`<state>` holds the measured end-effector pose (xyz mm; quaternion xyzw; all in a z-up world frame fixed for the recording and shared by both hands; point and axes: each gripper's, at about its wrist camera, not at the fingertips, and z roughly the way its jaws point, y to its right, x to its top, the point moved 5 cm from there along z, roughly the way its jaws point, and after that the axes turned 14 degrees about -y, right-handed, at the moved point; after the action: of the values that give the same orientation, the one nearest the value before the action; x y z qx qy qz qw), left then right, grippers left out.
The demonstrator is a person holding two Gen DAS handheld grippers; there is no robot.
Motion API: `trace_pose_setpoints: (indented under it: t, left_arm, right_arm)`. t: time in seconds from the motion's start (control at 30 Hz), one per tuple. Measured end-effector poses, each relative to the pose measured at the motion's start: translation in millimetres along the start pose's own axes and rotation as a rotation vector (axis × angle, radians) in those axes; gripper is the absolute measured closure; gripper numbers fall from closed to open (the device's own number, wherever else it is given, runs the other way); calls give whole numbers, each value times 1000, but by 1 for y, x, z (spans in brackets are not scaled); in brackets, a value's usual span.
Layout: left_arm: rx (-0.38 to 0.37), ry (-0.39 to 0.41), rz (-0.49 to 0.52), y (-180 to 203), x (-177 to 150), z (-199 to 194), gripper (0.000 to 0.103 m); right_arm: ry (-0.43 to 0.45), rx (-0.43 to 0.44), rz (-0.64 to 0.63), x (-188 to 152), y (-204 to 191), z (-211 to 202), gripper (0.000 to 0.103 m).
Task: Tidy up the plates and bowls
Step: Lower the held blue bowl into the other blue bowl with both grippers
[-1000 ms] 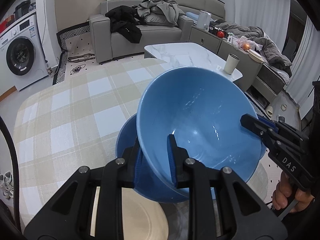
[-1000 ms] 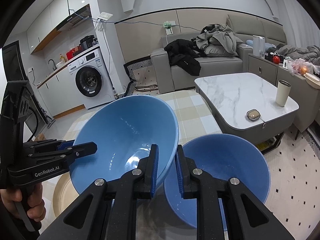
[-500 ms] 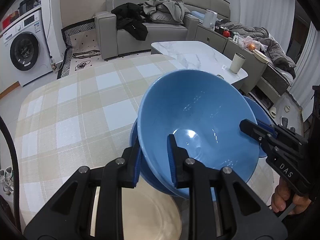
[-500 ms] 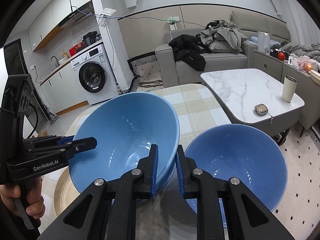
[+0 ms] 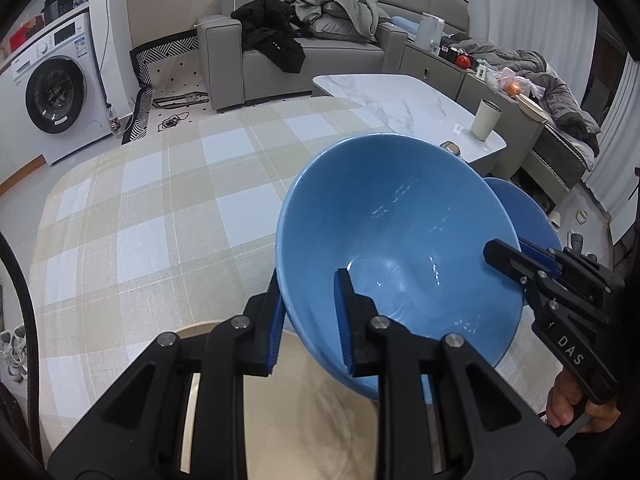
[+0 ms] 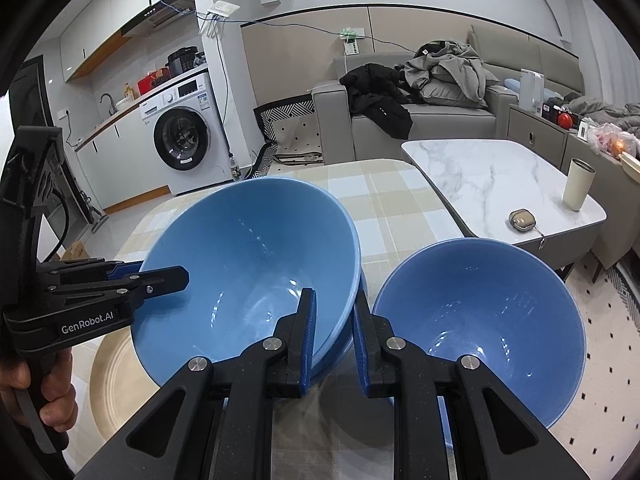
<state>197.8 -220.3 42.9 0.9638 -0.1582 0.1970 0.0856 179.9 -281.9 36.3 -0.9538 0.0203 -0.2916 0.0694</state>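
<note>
Both the left tongs (image 5: 308,320) and right tongs (image 6: 334,334) are clamped on the rim of the tilted, glossy blue ceramic bowl (image 5: 396,240). Only the right view fully shows the second blue bowl (image 6: 480,320) beside it on the checked desk (image 5: 160,200). The held bowl has sunk lower over the beige round plate (image 5: 304,420).

Ahead of me the bench (image 5: 160,216) wears a beige and white checked cloth; past it a grey sofa (image 6: 420,120) stands against the panelled wall, heaped with a black jacket (image 6: 380,100) and grey clothes (image 6: 448,72); to my left a white washing machine (image 6: 184,136) sits under a counter with a sink, a range hood above; to my right a marble coffee table (image 6: 488,184) carries a pale cup (image 6: 578,184); pale curtains (image 5: 616,160) hang at far right; a dotted rug (image 6: 600,300) covers the floor.
</note>
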Motion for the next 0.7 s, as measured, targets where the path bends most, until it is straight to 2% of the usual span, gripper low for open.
trace_pose_setpoints:
  t: [0.7]
  left_arm:
    - [73,0,18,-3,-2,30,84]
  right_arm:
    - [-22,-122,-61,-5,-11,22,85]
